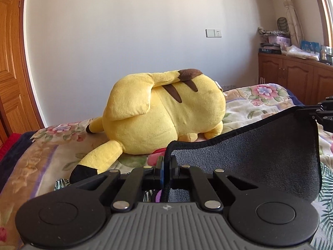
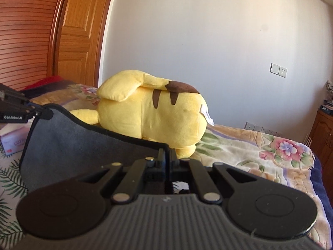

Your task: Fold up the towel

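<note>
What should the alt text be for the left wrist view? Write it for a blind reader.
The left gripper is shut on one corner of a dark grey towel, lifted and stretched toward the right gripper at the frame's right edge. Behind it, a yellow plush toy lies on a floral bedspread.

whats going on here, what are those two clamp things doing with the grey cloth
A person is folding a dark grey towel over a bed with a floral blanket, using two handheld grippers. The left gripper and the right gripper are each shut on a corner of its black-trimmed top edge, so the towel hangs lifted between them. A yellow plush toy lies on the bed just behind.
</note>
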A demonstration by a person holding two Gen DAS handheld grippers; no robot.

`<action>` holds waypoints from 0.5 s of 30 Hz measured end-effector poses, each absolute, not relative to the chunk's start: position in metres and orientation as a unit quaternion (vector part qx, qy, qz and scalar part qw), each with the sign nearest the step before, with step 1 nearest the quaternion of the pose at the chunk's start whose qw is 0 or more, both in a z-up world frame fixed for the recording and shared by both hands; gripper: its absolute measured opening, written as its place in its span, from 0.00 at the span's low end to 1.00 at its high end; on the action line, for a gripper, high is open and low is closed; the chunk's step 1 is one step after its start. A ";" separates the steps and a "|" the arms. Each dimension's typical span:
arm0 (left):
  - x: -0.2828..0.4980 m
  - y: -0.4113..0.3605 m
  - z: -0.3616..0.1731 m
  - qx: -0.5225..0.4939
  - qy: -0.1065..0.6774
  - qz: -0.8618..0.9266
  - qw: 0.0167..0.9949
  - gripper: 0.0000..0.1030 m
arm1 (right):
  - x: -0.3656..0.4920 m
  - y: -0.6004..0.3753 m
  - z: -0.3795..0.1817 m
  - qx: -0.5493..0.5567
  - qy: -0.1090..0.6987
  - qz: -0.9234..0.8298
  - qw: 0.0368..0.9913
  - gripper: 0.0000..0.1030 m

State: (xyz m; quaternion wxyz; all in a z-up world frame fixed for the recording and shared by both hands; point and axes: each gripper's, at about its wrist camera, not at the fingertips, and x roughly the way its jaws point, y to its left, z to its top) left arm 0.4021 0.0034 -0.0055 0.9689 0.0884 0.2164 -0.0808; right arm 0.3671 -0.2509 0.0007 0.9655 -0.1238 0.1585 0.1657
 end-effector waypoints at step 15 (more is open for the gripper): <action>0.451 -0.001 -0.056 0.091 0.266 -0.056 0.958 0.00 | 0.411 -0.246 -0.055 -0.145 0.201 0.135 0.959 0.04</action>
